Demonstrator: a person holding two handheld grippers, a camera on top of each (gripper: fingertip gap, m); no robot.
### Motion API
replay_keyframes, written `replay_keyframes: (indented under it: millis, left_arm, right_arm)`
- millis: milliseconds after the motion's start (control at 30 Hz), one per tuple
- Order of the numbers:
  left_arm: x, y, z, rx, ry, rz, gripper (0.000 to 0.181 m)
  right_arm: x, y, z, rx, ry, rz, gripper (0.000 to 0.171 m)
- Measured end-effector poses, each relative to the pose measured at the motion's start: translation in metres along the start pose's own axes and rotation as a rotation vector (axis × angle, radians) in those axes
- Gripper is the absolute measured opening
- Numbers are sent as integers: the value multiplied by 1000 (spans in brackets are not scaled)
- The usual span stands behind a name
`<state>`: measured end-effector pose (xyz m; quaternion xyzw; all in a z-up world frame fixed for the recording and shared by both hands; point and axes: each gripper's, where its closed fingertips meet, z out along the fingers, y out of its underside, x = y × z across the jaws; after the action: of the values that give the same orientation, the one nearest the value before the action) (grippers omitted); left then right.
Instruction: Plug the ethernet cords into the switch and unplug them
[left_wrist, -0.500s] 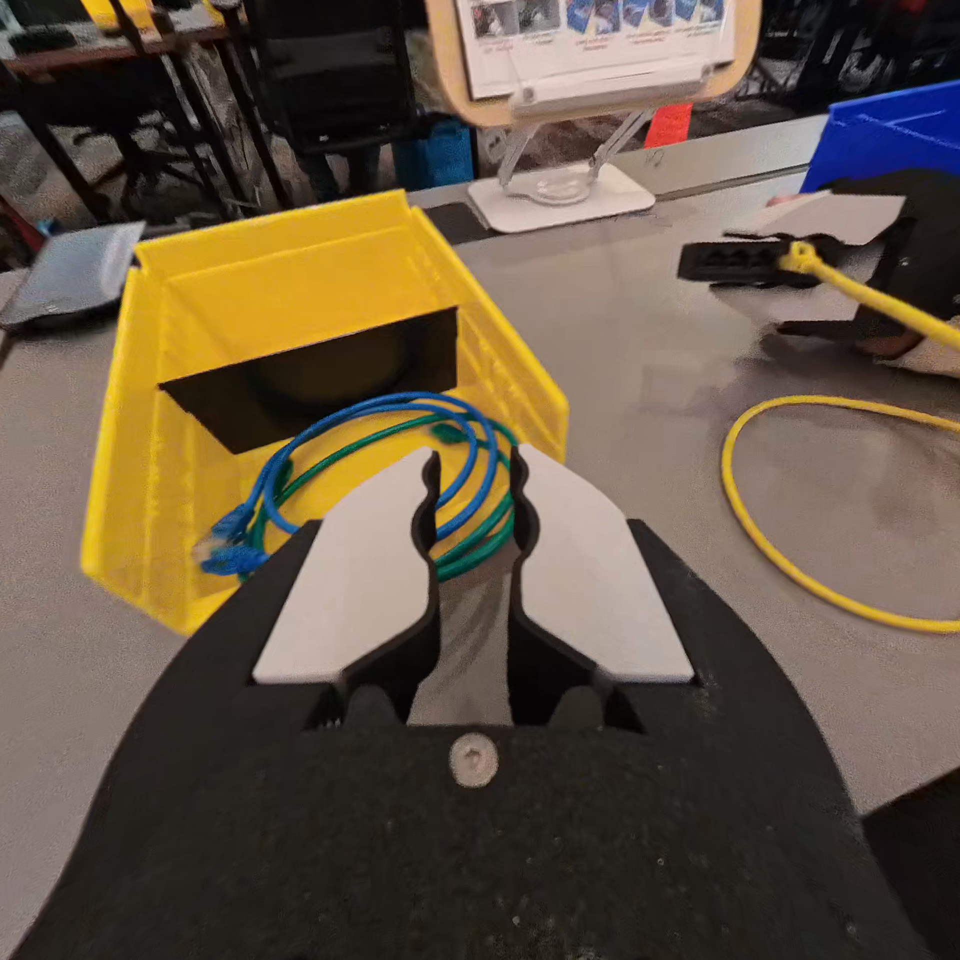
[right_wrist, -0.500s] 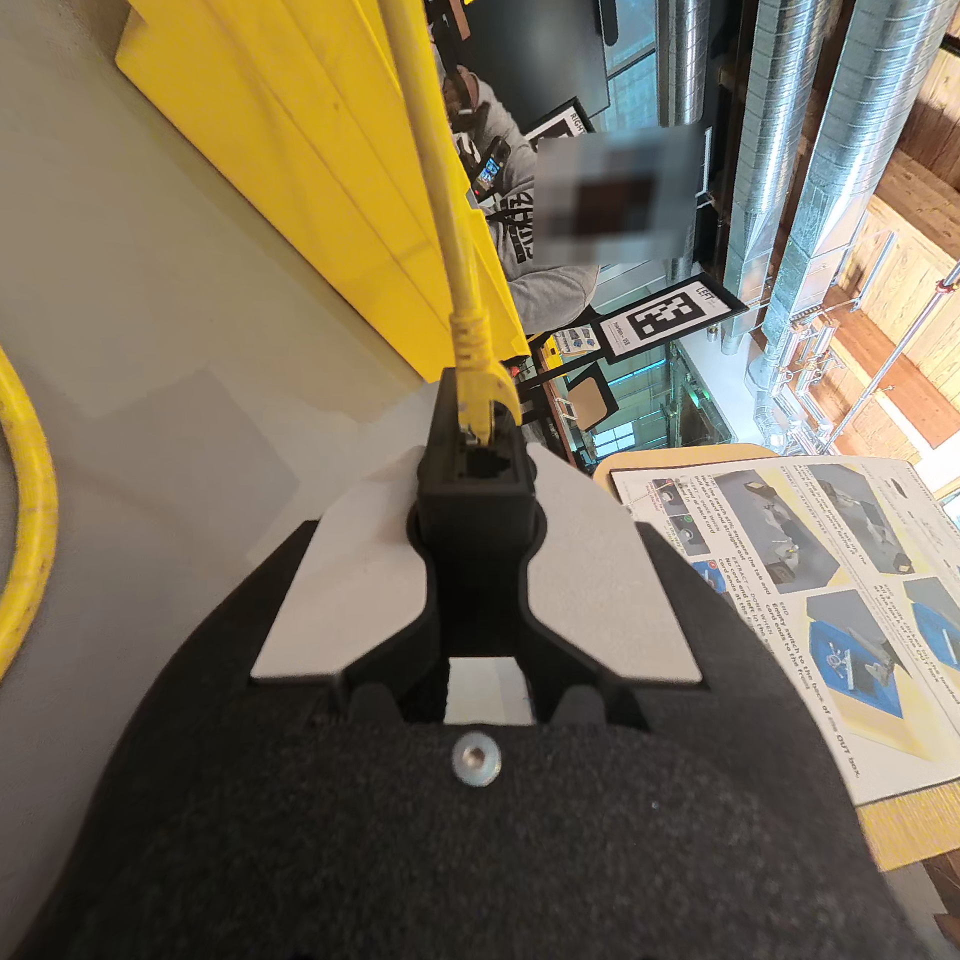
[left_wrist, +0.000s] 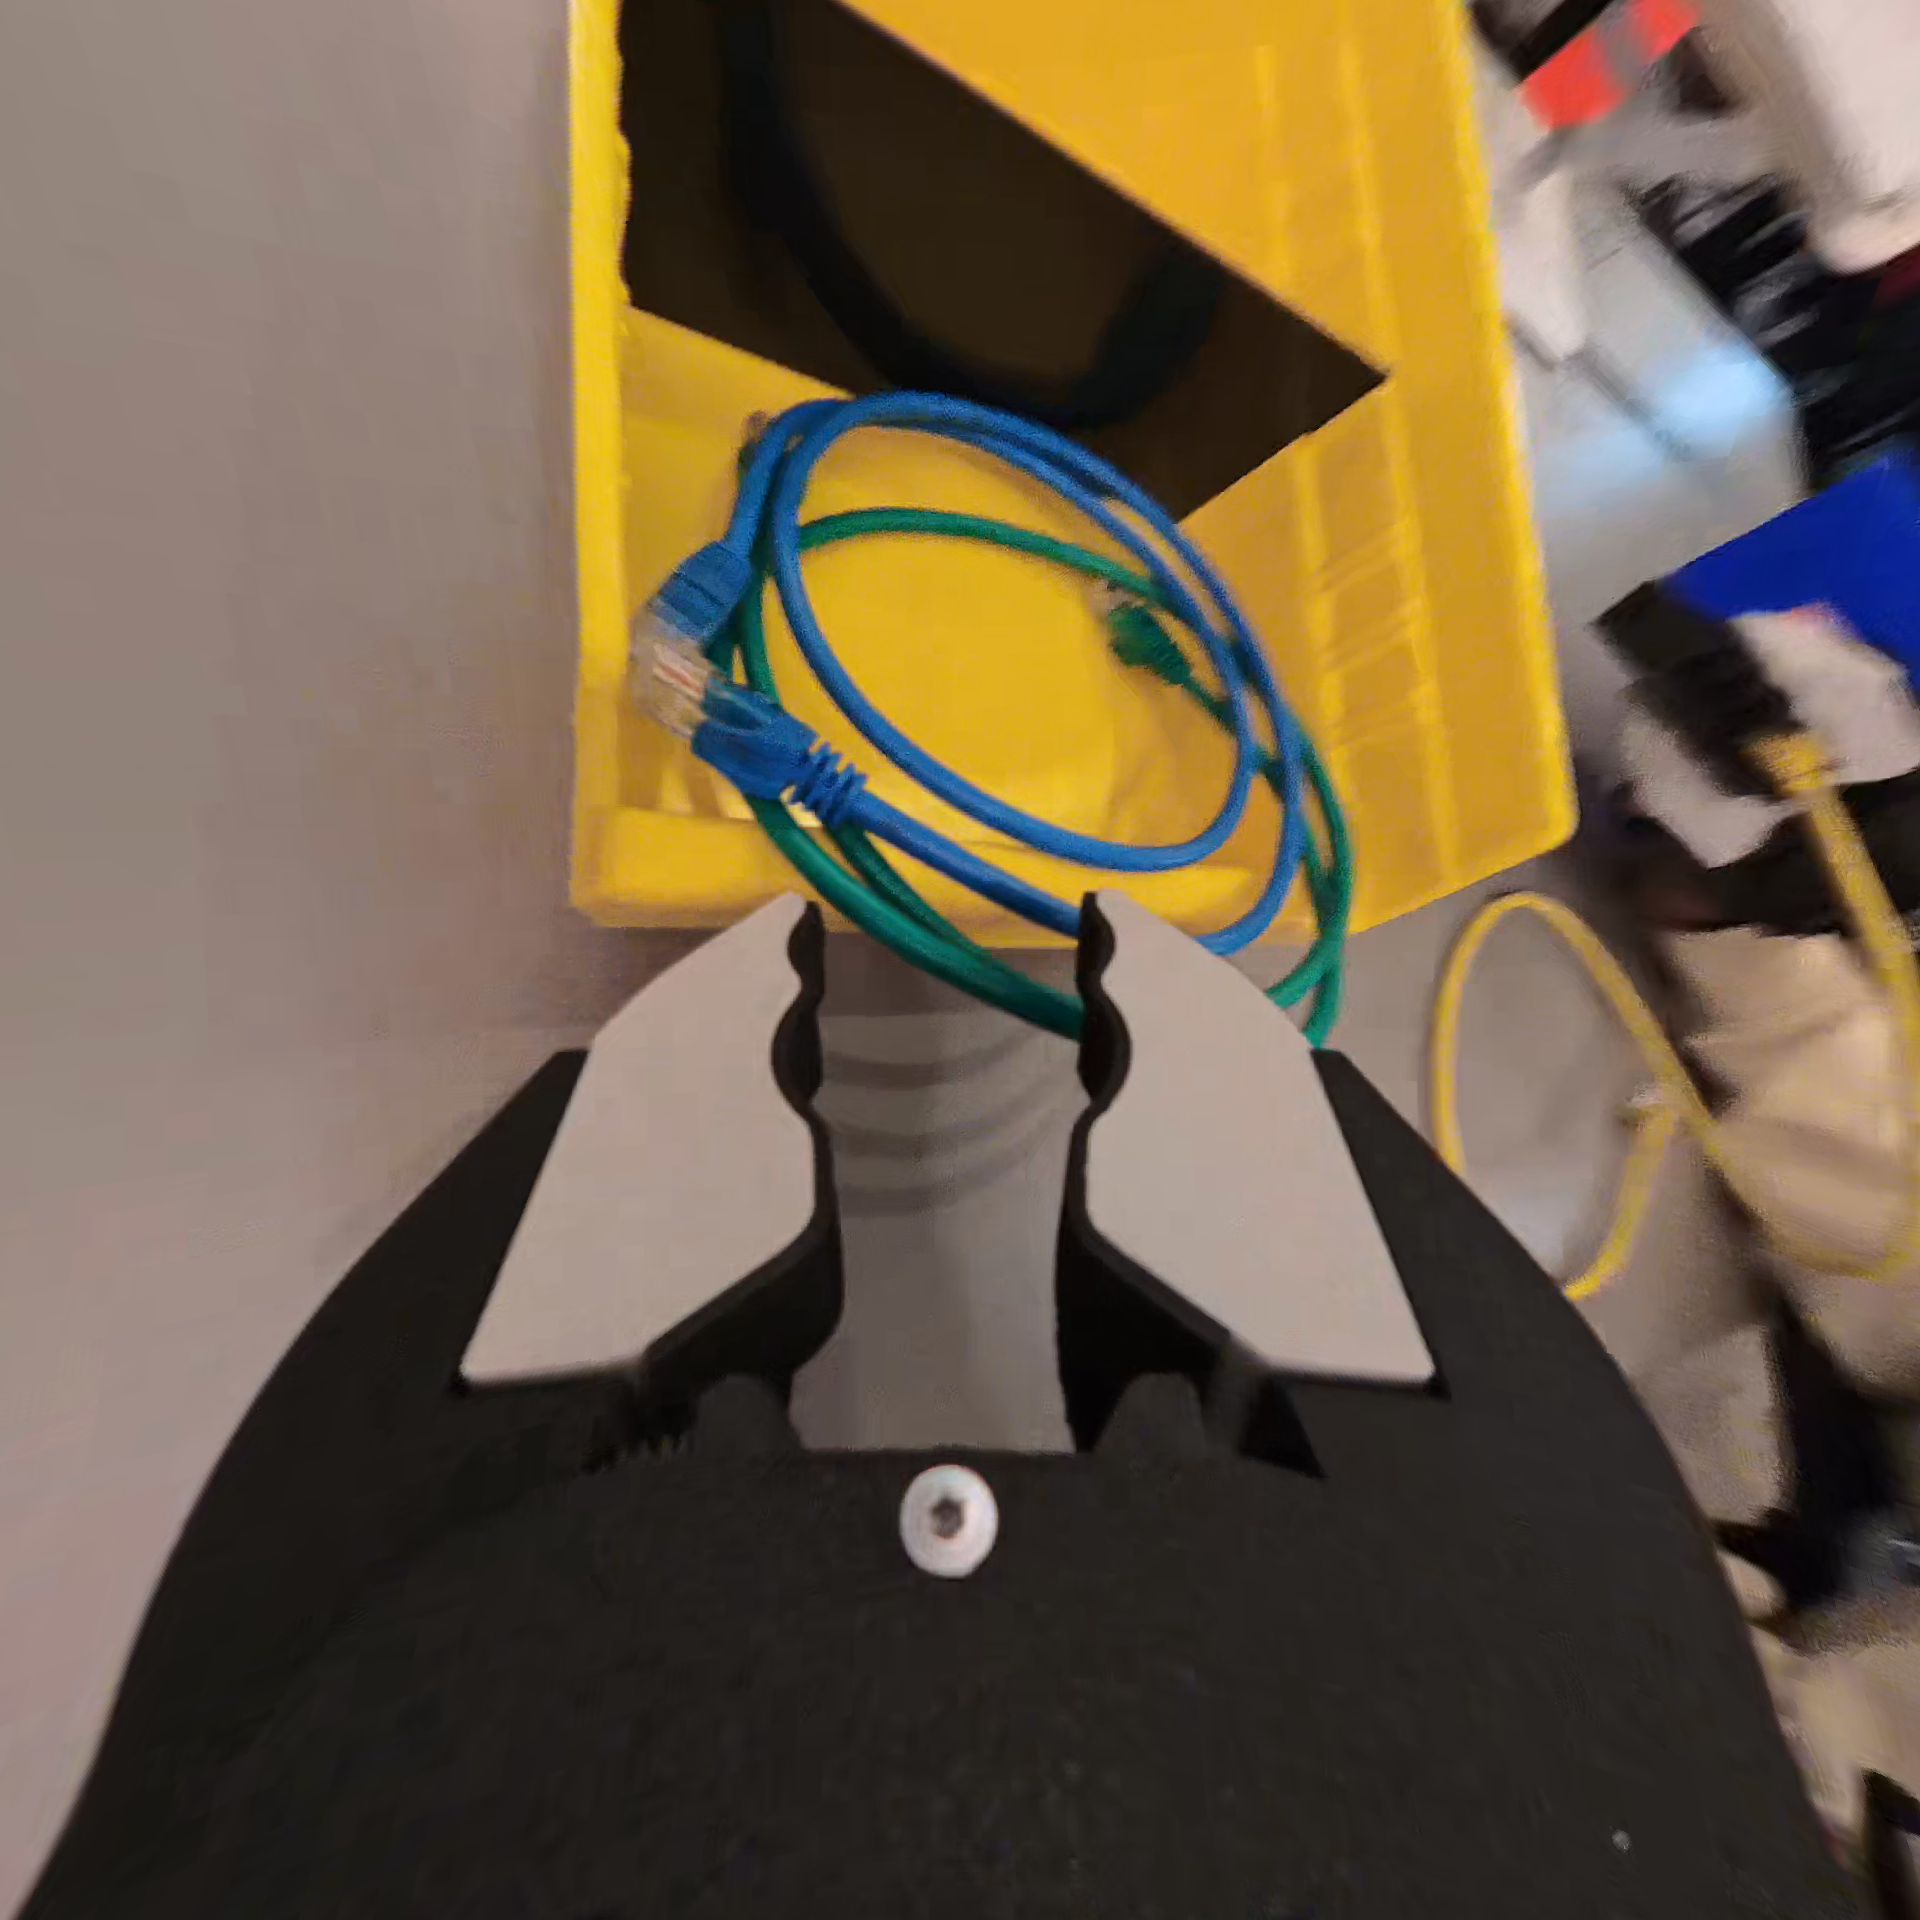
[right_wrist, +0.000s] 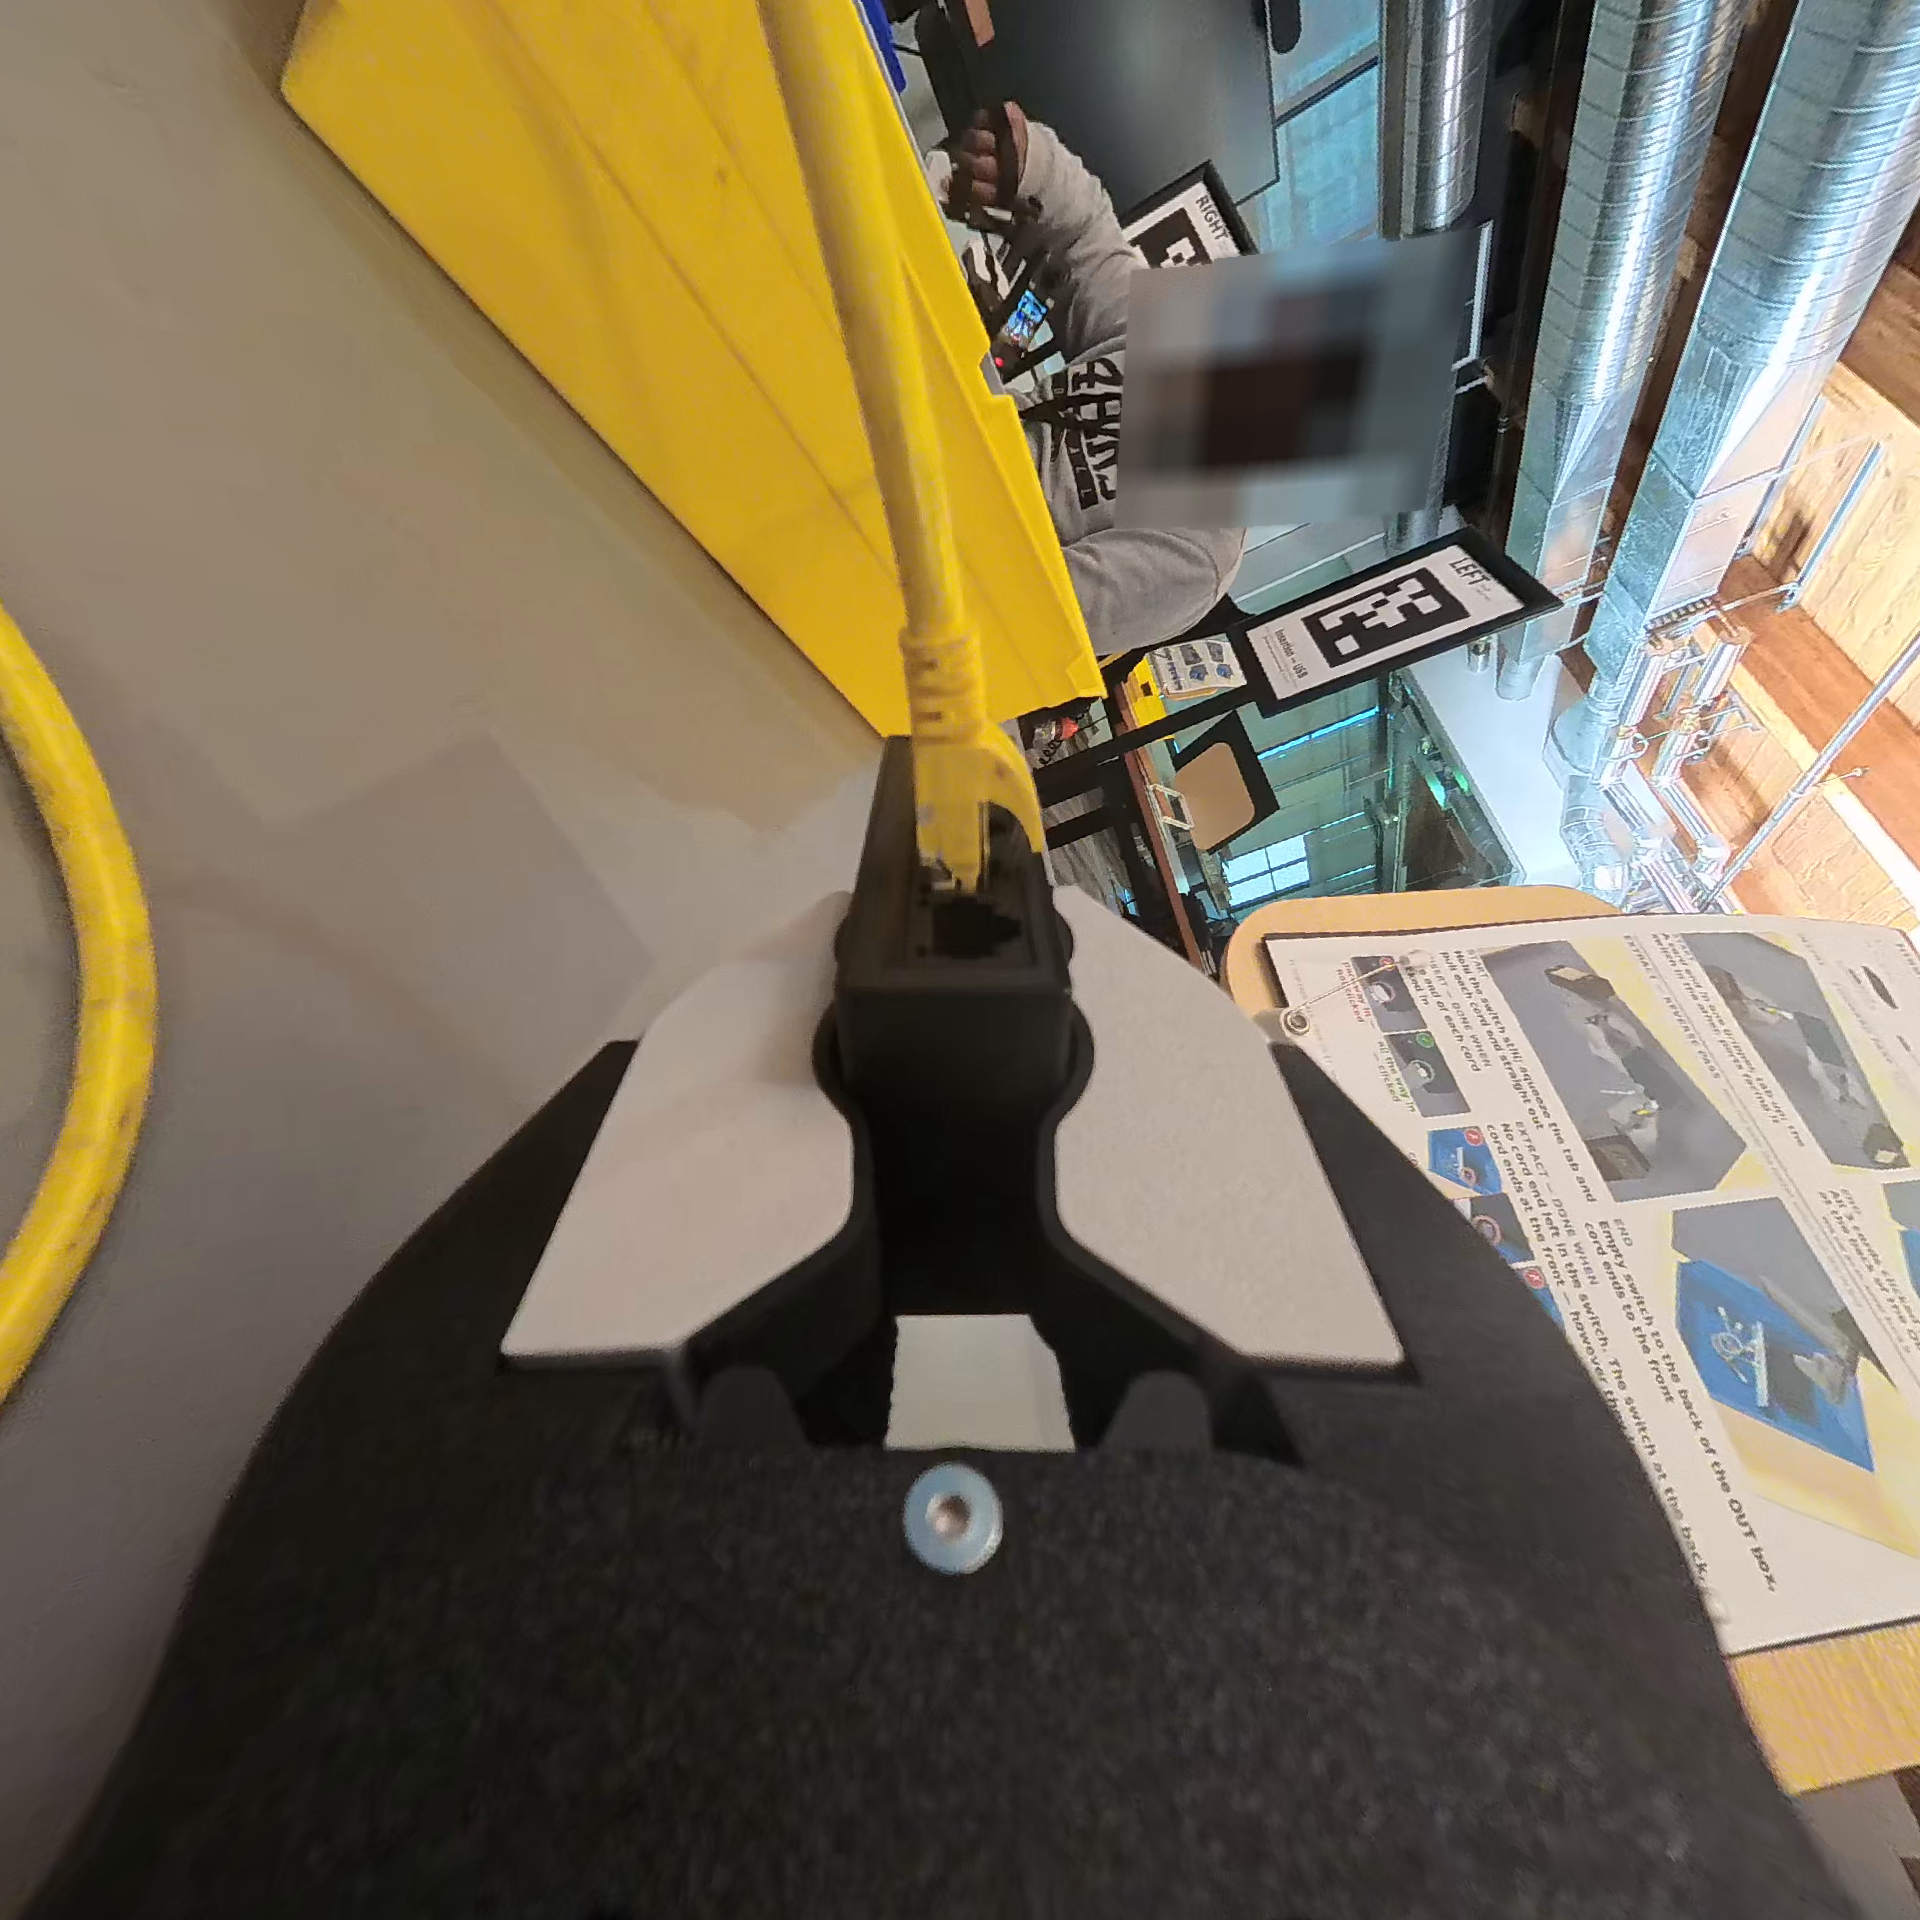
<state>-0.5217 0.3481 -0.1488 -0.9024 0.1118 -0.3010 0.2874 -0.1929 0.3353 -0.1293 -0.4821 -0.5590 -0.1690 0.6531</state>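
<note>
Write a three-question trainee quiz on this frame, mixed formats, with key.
1. True or false: the left gripper grips the blue cord.
2. The right gripper is shut on: A) green cord B) switch C) yellow bin
3. Fill in: the cord plugged into the switch is ____.

Key: 1 false, it is open and empty; 2 B; 3 yellow.

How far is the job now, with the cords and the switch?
Done: yellow ethernet cord sits plugged into the black plastic switch. In hand: right gripper clamps that switch; left gripper is open. Left: coiled blue cord and green cord lie in the yellow plastic bin.
</note>
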Motion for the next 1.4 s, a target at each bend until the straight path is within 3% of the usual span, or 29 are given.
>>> replay_keyframes:
  millis: [100, 333, 600, 700, 933, 1067, 1167, 1233, 1400]
  left_arm:
    - [1, 3, 4, 7, 45, -45, 28]
    - [7, -9, -9, 67, 43, 29, 12]
    - [44, -95, -82, 288, -220, 416, 5]
    - [58, -130, -96, 343, -325, 530, 5]
    - [107, -194, -117, 494, -364, 690, 5]
    - [121, -215, -135, 562, -540, 825, 5]
    - [136, -214, -150, 582, -699, 932, 5]
    - [158, -200, -156, 585, -694, 977, 5]
    - [218, -140, -145, 539, -357, 904, 5]
  right_arm:
    - [-2, -1, 0, 4, -7, -2, 30]
    - [-4, 0, 1, -1, -16, -4, 30]
    - [-5, 0, 2, -3, -20, -5, 30]
    - [-5, 0, 2, -4, -22, -7, 30]
    - [-7, 0, 3, -8, -26, -9, 30]
    - [-7, 0, 3, -6, -29, -6, 30]
    - [-7, 1, 3, -9, -28, -6, 30]
    - [-6, 1, 3, -8, -26, -5, 30]
    - [-4, 1, 3, -5, -15, 4, 30]
